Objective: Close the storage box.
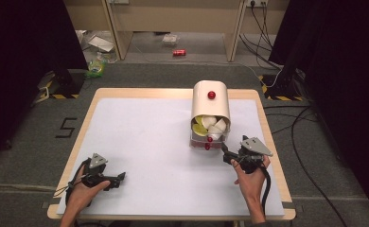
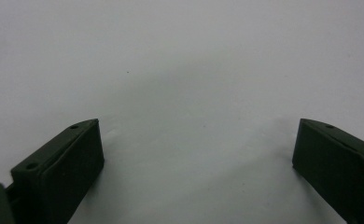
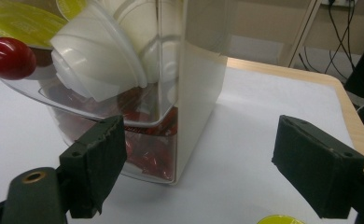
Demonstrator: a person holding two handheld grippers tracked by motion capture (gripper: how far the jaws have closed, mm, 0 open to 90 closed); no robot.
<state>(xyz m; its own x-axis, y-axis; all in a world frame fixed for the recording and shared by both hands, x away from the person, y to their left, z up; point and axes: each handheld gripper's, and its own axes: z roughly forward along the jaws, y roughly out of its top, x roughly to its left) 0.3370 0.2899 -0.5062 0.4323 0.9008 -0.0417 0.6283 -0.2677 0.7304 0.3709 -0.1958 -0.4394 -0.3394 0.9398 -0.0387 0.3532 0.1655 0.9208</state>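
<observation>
White sheeting covers the wooden table [image 1: 263,118], and grey carpet with cables lies beyond it. Straight ahead of the right gripper [image 1: 228,154], just off its left jaw, stands a cream container [image 1: 211,101] with a clear front, packed with white and yellow-lidded capsules [image 3: 96,51]; red knobs [image 3: 8,57] sit on its front and top. That gripper's jaws are spread wide, holding nothing. Well off to its left, the left gripper [image 1: 121,177] rests low over bare sheeting, jaws likewise wide apart and empty.
</observation>
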